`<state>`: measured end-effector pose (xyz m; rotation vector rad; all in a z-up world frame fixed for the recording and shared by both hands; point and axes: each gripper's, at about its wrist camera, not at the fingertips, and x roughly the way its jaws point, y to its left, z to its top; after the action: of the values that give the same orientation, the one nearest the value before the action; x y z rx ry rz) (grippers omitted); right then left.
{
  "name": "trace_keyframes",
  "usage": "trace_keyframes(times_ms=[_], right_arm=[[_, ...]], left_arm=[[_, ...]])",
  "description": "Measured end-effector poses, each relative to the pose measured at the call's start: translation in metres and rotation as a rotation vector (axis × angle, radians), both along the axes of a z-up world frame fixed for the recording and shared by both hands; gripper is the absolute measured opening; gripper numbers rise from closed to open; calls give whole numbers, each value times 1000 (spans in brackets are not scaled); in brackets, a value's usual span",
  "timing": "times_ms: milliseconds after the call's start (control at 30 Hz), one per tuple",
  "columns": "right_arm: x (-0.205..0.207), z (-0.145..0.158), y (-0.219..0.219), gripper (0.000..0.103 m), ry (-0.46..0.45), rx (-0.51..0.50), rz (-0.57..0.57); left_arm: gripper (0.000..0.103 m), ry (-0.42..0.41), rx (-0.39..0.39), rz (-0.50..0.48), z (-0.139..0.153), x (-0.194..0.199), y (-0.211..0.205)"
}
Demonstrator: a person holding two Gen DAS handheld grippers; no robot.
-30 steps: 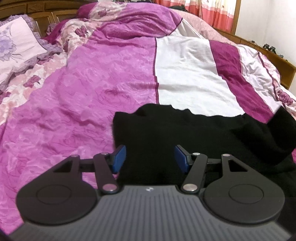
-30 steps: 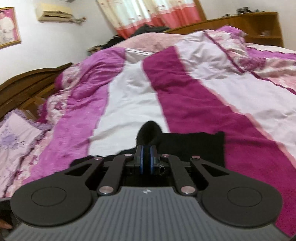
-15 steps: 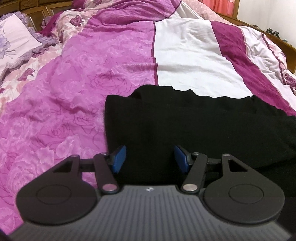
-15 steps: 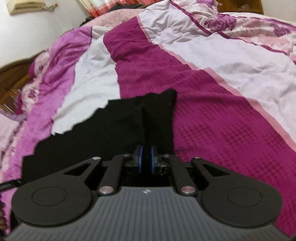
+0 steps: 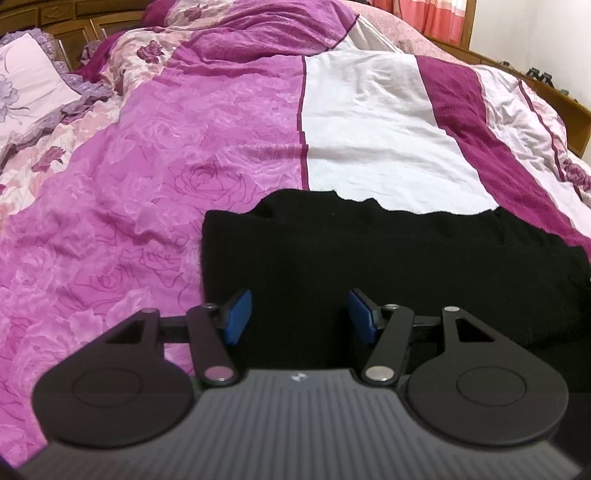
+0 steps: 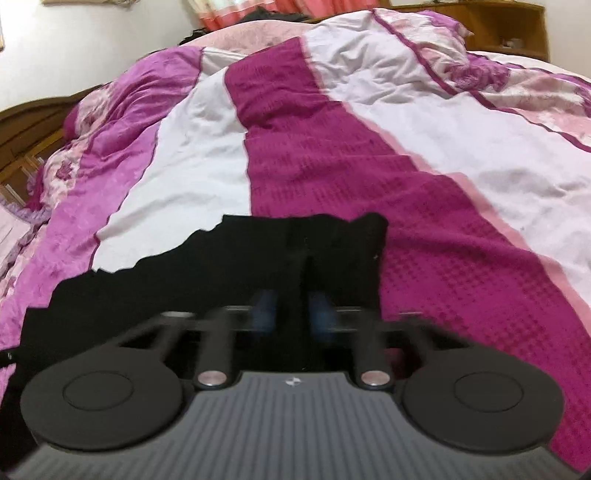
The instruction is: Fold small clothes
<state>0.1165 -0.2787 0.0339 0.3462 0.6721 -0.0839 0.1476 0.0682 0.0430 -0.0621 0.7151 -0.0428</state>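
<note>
Bedroom scene: quilt point(image 5: 229, 155) in pink rose print, white and magenta stripes is covering a bed with a wooden frame point(image 5: 546, 92), and a floral pillow point(image 5: 26, 85) is sitting at the far left of the left wrist view. Black garment point(image 5: 369, 258) is lying flat on the quilt, spanning the pink, white and magenta stripes, with its far edge looking ragged against the white stripe. Left gripper point(image 5: 300, 314) is hovering over the garment's near left part with its blue pads point(image 5: 236, 314) spread wide, nothing between them. Right gripper point(image 6: 291, 310) is sitting at the garment's point(image 6: 221, 266) right end by the magenta stripe; that view is motion-blurred, its blue pads point(image 6: 264, 308) are showing a gap, and a dark vertical ridge of cloth is standing between them. Can't tell if the pads are touching the cloth. Pink curtains point(image 5: 424, 14) are hanging behind the bed.
</note>
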Motion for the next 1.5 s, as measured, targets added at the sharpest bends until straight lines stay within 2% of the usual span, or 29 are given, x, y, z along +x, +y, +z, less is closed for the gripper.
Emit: trace_keyframes(times_ms=[100, 200, 267, 333, 567, 700, 767, 867, 1100, 1200, 1500], right_arm=[[-9, 10, 10, 7, -63, -101, -25], [-3, 1, 8, 7, -11, -154, -55], [2, -12, 0, 7, 33, -119, -58], [2, -19, -2, 7, 16, -114, -57], [-5, -15, -4, 11, 5, -80, -74], [-22, 2, -3, 25, -16, -19, -74], [-35, 12, 1, 36, -26, -1, -61], [-56, 24, 12, 45, -51, 9, -24], [-101, 46, 28, 46, -59, 52, 34], [-118, 48, 31, 46, -39, 94, 51], [-161, 49, 37, 46, 7, 100, 85]], left_arm=[[60, 2, 4, -12, -4, 3, 0], [61, 19, 23, -8, -13, 8, 0], [62, 17, 21, -2, -18, 10, 0], [64, 12, 20, 0, -21, 9, 1], [64, 18, 12, 3, -16, 5, 5], [63, 25, 15, 3, -8, -7, 9], [63, 29, 22, 14, -4, -15, 11], [63, 36, 15, 28, 2, -27, 16], [63, 49, -2, 36, 14, -62, 23], [63, 58, -13, 33, 17, -76, 26], [63, 78, -22, 31, 24, -112, 30]])
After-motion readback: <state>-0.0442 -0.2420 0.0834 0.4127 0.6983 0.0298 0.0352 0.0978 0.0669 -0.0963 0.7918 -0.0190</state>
